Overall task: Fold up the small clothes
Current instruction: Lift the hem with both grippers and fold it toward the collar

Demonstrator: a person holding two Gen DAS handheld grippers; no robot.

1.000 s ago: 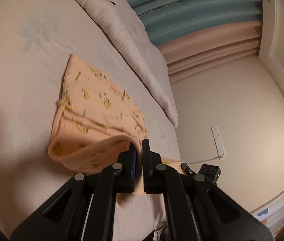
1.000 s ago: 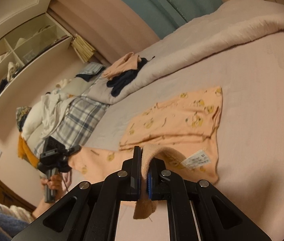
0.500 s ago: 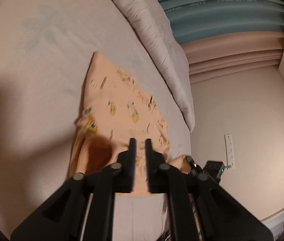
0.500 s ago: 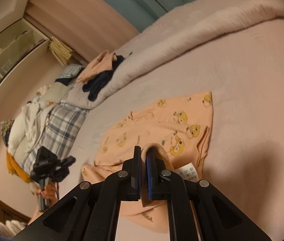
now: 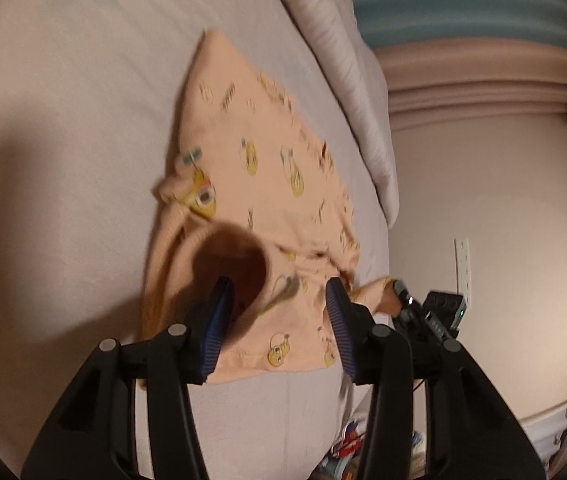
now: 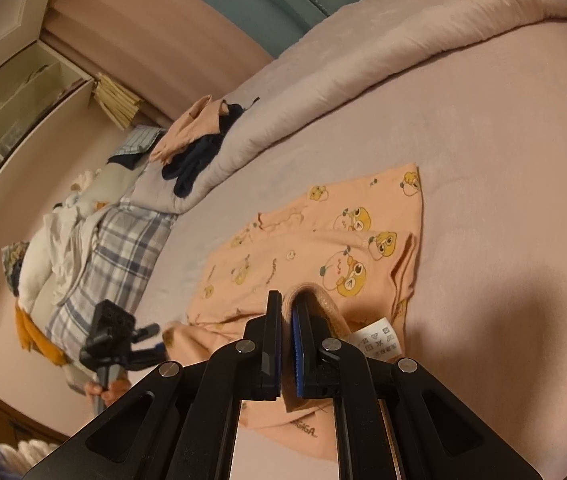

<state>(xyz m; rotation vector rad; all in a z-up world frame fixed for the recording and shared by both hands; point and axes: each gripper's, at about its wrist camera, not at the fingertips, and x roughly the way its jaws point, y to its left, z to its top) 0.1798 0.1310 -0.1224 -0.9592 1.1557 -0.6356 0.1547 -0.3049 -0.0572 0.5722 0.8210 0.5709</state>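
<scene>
A small peach garment with yellow cartoon prints lies partly folded on the bed. My left gripper is open just above its near edge, holding nothing. In the right wrist view the same garment lies ahead with its white care label turned up. My right gripper is shut on the ribbed hem of the garment, which loops over the right finger. The other gripper shows at lower left, held by a hand.
A rolled pink duvet runs along the far side of the bed. A pile of clothes and a plaid blanket lie at the left end. A wall with an outlet is beyond the bed's edge.
My left gripper has opened and let go of the garment edge it held. Both grippers have moved forward and lower over the garment, laying the fold down. The right gripper stays shut.
</scene>
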